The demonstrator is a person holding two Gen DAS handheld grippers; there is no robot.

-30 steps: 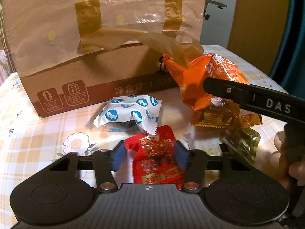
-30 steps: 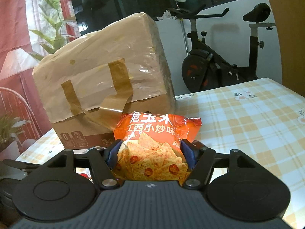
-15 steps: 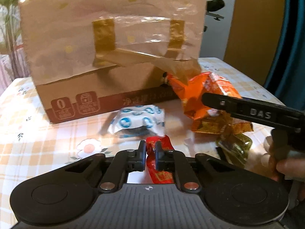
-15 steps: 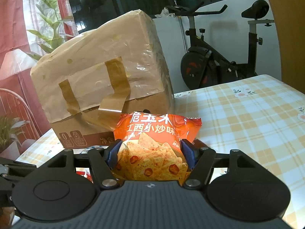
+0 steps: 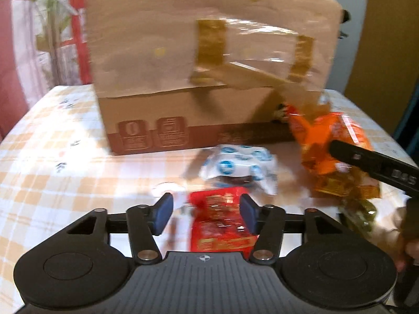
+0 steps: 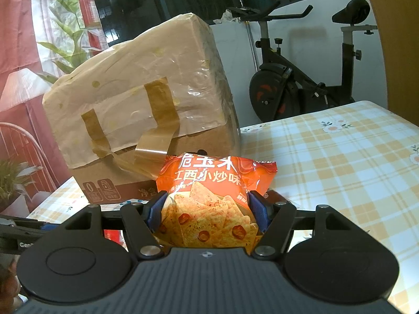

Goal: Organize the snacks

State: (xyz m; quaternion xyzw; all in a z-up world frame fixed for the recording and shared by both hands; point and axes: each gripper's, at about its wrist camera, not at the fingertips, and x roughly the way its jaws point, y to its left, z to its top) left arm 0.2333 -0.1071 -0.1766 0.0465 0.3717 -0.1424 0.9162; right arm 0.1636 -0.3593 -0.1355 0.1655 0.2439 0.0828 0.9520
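Two hand-held grippers are at work over a checked surface (image 6: 340, 162) on which several snacks lie in front of a large taped cardboard box (image 5: 209, 60). The left hand-held gripper (image 5: 207, 216) is held with its blue pads apart, and the red snack packet (image 5: 221, 219) lies on the surface between them, nearer the right pad, gripped by neither. The right hand-held gripper (image 6: 207, 213) is clamped on the orange chip bag (image 6: 209, 196), which is pinched at its lower half and stands upright above the pads. In the left wrist view, a white and blue wrapped snack (image 5: 241, 167) lies at about 12 o'clock just beyond the red packet, and a pile of amber and greenish wrapped sweets (image 5: 351, 196) lies at about 3 o'clock, beneath the chip bag and the other tool. That view is blurred, so fine contact cannot be read. The step in hand is judged to be a grasp of the red packet. For this to be done well, the pads should be centred on the packet before closing, lowered until the foil sits fully between them, and closed gently so that the slippery wrapper is not squeezed out. The chip bag should be gripped lightly, so the chips inside are not crushed, and kept clear of the left tool.
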